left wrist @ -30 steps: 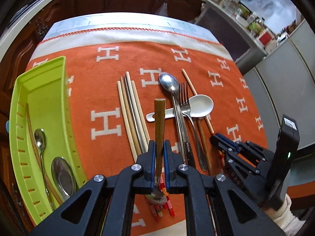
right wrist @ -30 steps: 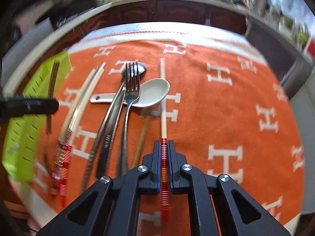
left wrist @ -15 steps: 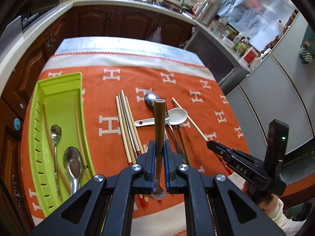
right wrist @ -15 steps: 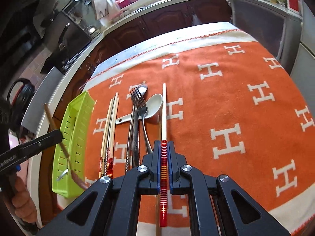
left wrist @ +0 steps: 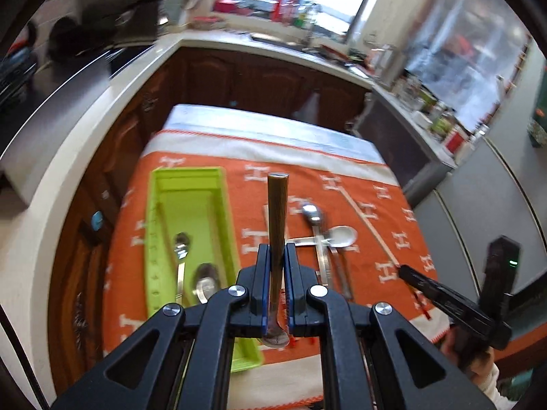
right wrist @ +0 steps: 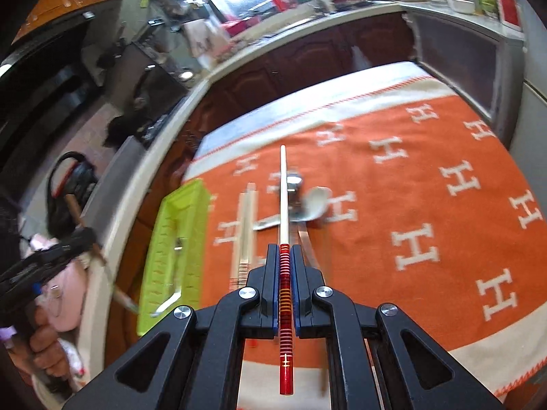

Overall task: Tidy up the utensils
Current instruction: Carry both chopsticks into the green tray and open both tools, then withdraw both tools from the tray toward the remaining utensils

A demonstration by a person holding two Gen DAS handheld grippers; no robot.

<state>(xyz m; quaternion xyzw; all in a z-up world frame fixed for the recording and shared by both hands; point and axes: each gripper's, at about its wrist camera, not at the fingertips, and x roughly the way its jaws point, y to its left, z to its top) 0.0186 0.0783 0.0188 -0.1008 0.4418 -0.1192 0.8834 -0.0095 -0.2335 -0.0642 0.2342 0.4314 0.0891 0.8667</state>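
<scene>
My left gripper point(left wrist: 276, 253) is shut on a wooden-handled spoon point(left wrist: 277, 212), held high above the table, handle pointing forward. My right gripper point(right wrist: 284, 256) is shut on a white chopstick with a red banded end point(right wrist: 283, 198), also lifted. It also shows in the left wrist view point(left wrist: 367, 220) at the right gripper point(left wrist: 405, 270). A green tray point(left wrist: 155, 225) on the orange cloth holds two metal spoons point(left wrist: 181, 242). On the cloth lie several chopsticks point(right wrist: 245, 232), a metal spoon point(left wrist: 311, 213), a fork and a white ceramic spoon point(left wrist: 340, 235).
The orange cloth with white H marks point(right wrist: 410, 205) covers the table. Dark wooden cabinets and a white counter point(left wrist: 102, 102) curve round the far and left sides. A grey appliance point(left wrist: 478, 205) stands to the right.
Both grippers have risen and pulled back from the table with their utensils. The left one has shifted left, closer above the green tray. Views are motion-blurred.
</scene>
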